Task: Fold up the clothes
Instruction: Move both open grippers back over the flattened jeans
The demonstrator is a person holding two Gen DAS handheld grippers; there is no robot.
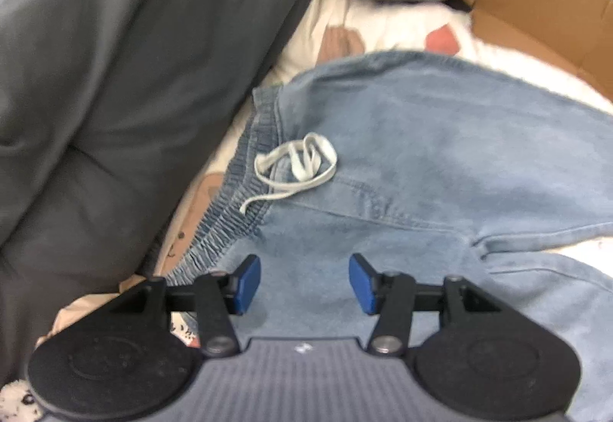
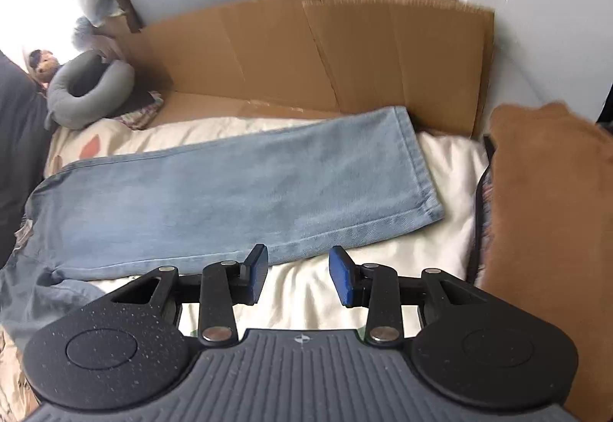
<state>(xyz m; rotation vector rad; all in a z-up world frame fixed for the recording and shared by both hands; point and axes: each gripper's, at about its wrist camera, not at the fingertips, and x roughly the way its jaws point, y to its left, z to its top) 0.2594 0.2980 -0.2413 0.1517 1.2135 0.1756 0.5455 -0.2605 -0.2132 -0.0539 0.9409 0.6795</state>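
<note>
- The left gripper is hanging over the jeans near the elastic waistband, jaws standing about half apart with nothing between the blue pads.
- Only the left view is showing the white drawstring lying tangled on the denim just beside the waistband, and a dark grey cushion running along the left.
- The right gripper is hovering over the cream blanket just below the leg's lower edge, jaws partly apart and gripping nothing.
- Only the right view is showing the jeans' leg lying flat across the blanket, its hem near a brown pillow.
- Both views are catching the cardboard behind the bed and a grey neck pillow.
</note>
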